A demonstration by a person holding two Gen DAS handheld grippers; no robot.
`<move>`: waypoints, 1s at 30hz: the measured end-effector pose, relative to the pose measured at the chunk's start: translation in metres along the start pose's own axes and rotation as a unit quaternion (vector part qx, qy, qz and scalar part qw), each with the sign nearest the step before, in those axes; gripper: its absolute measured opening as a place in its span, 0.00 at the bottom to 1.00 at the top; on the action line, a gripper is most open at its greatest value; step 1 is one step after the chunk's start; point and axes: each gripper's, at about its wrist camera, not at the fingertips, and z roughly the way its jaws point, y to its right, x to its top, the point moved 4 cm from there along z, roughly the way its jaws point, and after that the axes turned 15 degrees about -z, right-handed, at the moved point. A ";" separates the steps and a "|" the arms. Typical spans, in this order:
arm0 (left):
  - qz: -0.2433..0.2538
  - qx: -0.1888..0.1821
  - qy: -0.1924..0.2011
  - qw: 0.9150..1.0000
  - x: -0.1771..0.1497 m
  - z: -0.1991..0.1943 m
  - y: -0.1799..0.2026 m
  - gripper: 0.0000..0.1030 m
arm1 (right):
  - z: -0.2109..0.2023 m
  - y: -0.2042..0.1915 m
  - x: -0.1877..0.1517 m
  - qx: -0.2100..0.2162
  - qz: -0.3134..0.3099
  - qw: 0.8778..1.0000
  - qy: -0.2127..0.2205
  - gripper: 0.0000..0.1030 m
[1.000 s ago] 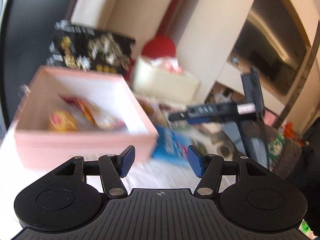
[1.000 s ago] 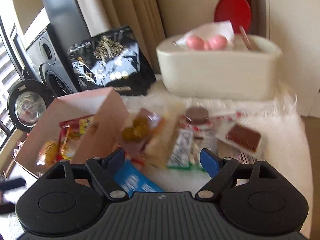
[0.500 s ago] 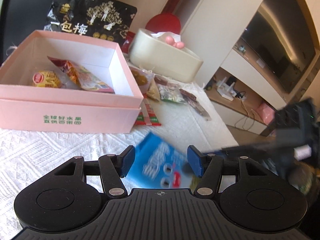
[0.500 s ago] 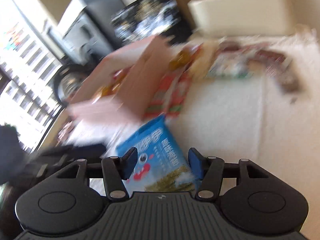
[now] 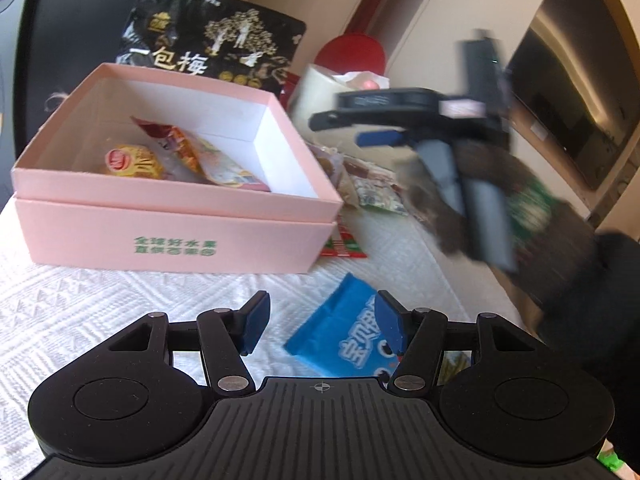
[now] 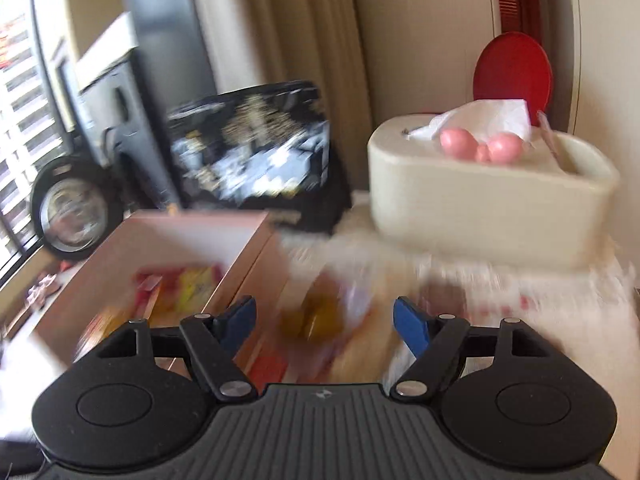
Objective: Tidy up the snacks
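Bench (image 5: 80, 300): white textured cloth cover, sharp in the left wrist view only; a blur in the right.

Pink box (image 5: 176, 236): open-topped, green print on its front wall. The left view shows a round yellow-and-red snack (image 5: 134, 162) and a red-orange packet (image 5: 192, 152) inside; the right view gives only smeared colour there.

Black snack bag (image 5: 212, 48): upright behind the box, gold and white print.

Cream tissue holder (image 6: 488, 200): best seen in the right view, with tissue, pink knobs and a red round lid (image 6: 512, 72) behind it.

Right gripper (image 5: 378, 128): seen from outside in the left view only, blurred, over the loose packets (image 5: 376, 192) right of the box. Its jaws have just been opening and stand apart, nothing pressed between them.

Left gripper (image 5: 318, 324): jaws apart, gripping nothing.

Blue snack packet (image 5: 344, 336): flat on the cloth just ahead of the left jaws, partly behind the right-hand one; absent from the right view.
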 end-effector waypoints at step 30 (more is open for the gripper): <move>-0.026 -0.023 -0.006 0.999 0.003 0.000 -0.012 0.61 | -0.017 -0.029 -0.057 0.094 0.024 0.992 -0.083 0.59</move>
